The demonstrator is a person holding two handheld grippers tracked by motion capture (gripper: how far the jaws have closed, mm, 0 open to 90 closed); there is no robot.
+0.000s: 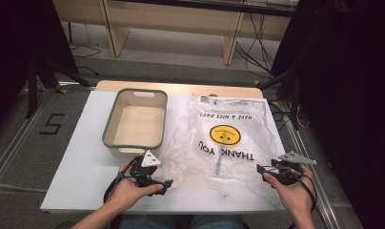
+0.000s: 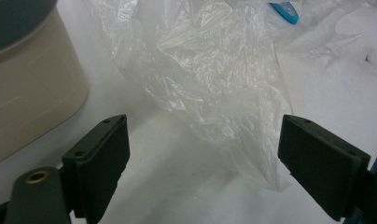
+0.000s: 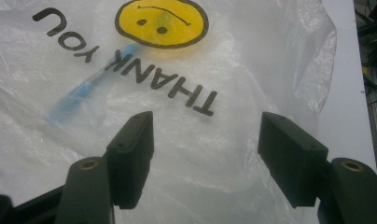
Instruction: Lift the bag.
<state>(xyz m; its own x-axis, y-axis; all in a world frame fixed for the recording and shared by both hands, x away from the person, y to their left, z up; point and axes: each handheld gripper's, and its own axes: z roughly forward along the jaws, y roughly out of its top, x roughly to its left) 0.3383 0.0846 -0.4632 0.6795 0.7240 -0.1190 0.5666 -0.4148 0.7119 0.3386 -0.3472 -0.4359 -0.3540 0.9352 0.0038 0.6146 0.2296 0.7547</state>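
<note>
One white table is seen, bearing one beige bin with a grey rim and one clear plastic bag printed with a yellow smiley and "THANK YOU". One blue object, blurred through the film, lies inside the bag. Two grippers are held near the table's front edge. The left gripper is spread wide, jaws apart before the bag's crumpled corner, nothing held. The right gripper is likewise spread, jaws apart over the bag, nothing gripped.
</note>
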